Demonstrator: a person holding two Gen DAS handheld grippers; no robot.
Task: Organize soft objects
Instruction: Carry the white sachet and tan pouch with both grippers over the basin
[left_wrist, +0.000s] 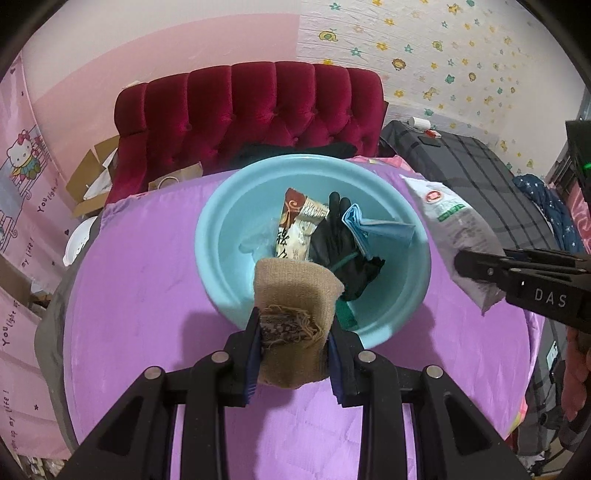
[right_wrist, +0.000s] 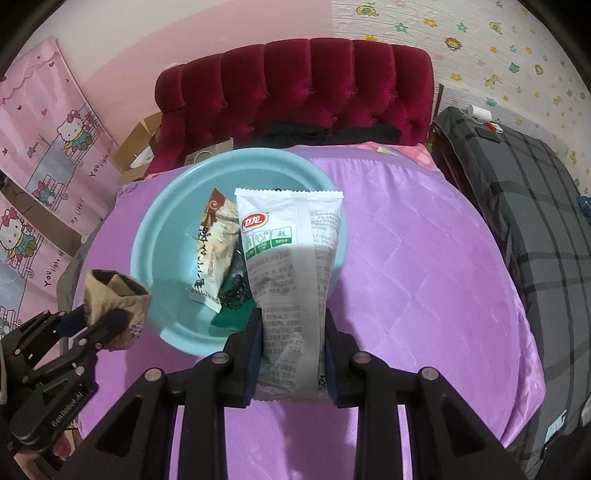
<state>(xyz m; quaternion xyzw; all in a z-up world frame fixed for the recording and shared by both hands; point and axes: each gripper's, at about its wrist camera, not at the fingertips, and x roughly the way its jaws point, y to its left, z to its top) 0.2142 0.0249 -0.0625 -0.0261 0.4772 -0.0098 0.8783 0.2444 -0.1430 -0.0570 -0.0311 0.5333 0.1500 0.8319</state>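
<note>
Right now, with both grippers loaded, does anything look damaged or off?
Yes: the tan sock in the left gripper has loose, frayed threads at its opening. The white snack packet in the right gripper looks intact.

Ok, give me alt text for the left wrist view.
The left gripper clamps a rolled tan knit sock above the near rim of a light blue plastic basin on a purple satin cover. In the basin lie a brown-and-cream snack packet, a black glove and a folded blue cloth. At right, the right gripper holds a white snack bag.
</note>
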